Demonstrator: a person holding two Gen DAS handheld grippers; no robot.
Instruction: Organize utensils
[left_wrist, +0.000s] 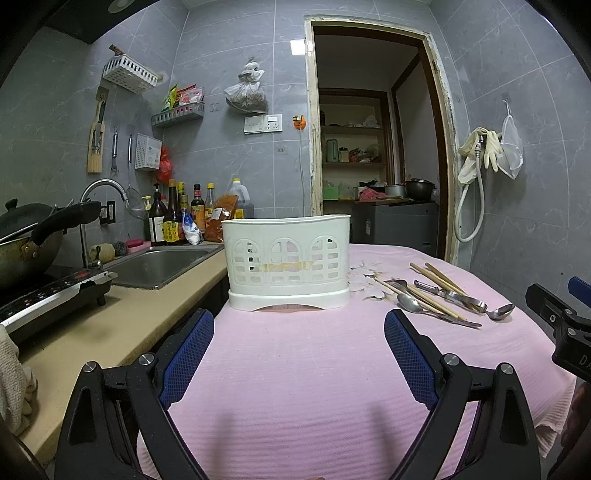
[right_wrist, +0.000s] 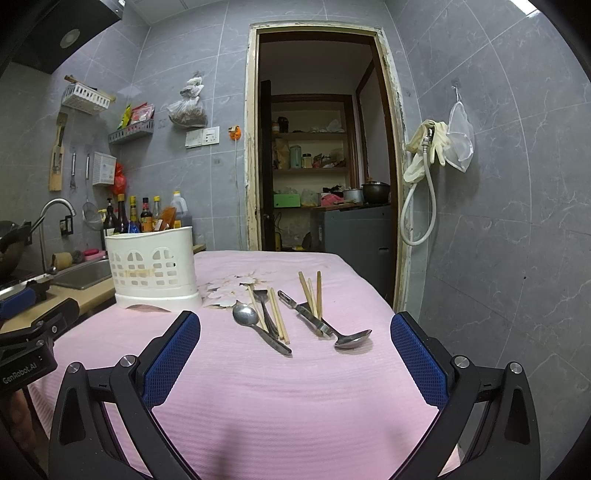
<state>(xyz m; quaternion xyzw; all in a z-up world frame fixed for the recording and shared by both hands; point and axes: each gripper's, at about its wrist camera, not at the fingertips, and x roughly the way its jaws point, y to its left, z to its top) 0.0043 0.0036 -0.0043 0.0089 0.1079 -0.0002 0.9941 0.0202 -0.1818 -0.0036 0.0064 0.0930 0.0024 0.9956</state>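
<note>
A white slotted utensil holder (left_wrist: 288, 262) stands on the pink cloth, straight ahead of my left gripper (left_wrist: 299, 325), which is open and empty. The holder also shows at the left in the right wrist view (right_wrist: 153, 267). Loose utensils lie on the cloth to its right: a spoon (right_wrist: 245, 317), a dark utensil (right_wrist: 264, 302), wooden chopsticks (right_wrist: 279, 315), a peeler (right_wrist: 304, 312), a second spoon (right_wrist: 351, 338) and more chopsticks (right_wrist: 312, 295). My right gripper (right_wrist: 295, 326) is open and empty, a little short of them. They also show in the left wrist view (left_wrist: 439, 295).
The pink cloth (right_wrist: 295, 387) covers the table. A counter (left_wrist: 110, 321) with a sink (left_wrist: 162, 264), a hob (left_wrist: 48, 295), a wok and bottles (left_wrist: 177, 218) runs along the left. A doorway (right_wrist: 317, 140) is behind the table. White flakes (right_wrist: 225, 290) lie beside the holder.
</note>
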